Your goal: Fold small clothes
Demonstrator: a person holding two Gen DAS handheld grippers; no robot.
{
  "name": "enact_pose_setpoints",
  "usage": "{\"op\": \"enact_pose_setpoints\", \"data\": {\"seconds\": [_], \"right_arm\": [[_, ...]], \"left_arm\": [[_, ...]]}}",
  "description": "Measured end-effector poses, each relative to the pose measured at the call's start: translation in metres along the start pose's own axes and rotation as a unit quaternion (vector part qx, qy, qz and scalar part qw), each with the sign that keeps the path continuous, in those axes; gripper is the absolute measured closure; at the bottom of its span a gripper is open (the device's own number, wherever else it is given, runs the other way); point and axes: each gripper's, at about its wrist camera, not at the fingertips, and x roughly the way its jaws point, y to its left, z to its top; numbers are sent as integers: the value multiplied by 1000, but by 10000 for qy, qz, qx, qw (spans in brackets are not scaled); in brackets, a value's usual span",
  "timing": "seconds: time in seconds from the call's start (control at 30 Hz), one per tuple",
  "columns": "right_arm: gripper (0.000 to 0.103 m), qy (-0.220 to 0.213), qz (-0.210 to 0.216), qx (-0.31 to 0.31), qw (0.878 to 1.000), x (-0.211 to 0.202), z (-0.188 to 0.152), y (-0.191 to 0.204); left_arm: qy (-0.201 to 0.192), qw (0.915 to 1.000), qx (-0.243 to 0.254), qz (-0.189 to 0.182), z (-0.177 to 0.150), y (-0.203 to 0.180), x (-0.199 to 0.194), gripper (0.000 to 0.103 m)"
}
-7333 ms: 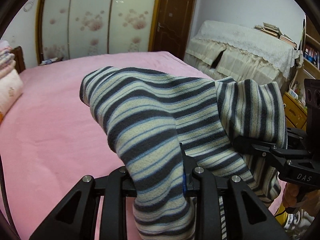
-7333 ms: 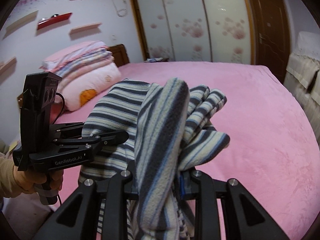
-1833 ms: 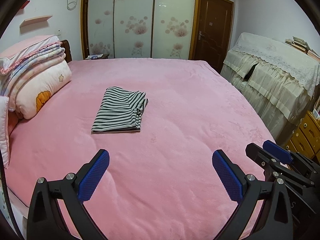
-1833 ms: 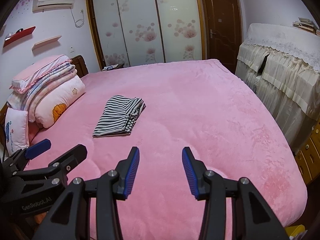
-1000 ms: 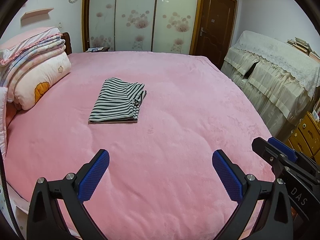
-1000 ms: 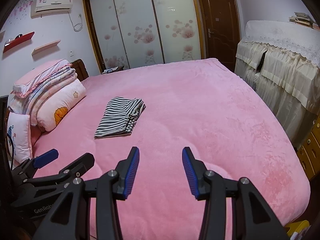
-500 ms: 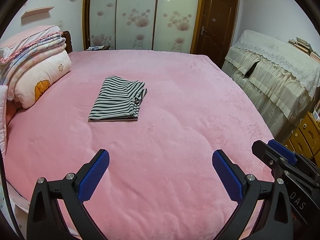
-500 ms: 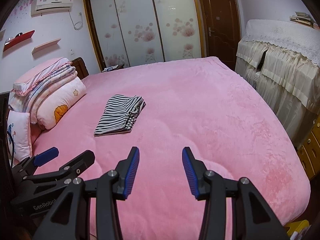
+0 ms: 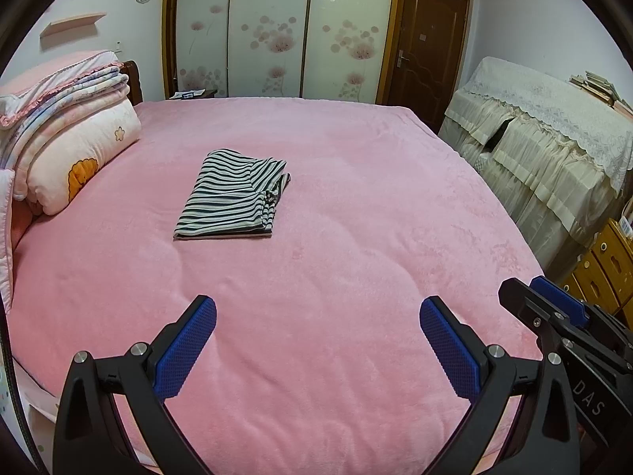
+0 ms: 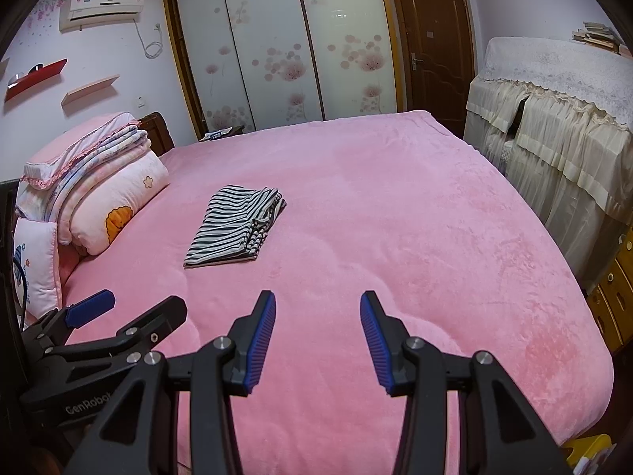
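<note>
Striped fleece garment [image 9: 237, 194] lay folded mid-bed [image 9: 356, 237], well clear of my left tongs [image 9: 316, 346] (spread wide) and right tongs [image 10: 316, 336] (partly apart), both empty, so I figured folding was done and next meant fetching another piece.

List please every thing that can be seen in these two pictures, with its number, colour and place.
striped garment: one, dark and cream stripes, folded flat on the bed, left of its middle
bed cover: one, pink, spread over the whole bed
bedding pile: one, pink and white with an orange figure, at the head of the bed, far left
wardrobe doors: three panels, white with pink flowers, back wall
door: one, brown, right of the wardrobe
covered furniture: one, cream lace cloth, right side, books on top
air conditioner: one, white, high on the left wall
left tool: black with blue pads, open, empty
right tool: black with blue pads, open, empty
</note>
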Motion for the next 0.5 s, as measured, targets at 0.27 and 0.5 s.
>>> {"op": "enact_pose_setpoints", "data": {"seconds": [0.27, 0.5], "right_arm": [[58, 46, -22, 1, 10000, 4, -3, -5], [58, 46, -21, -4, 10000, 4, -3, -6]], "left_arm": [[3, 10000, 20, 18, 0, -2, 1, 1], [33, 10000, 4, -1, 0, -2, 3, 1]]}}
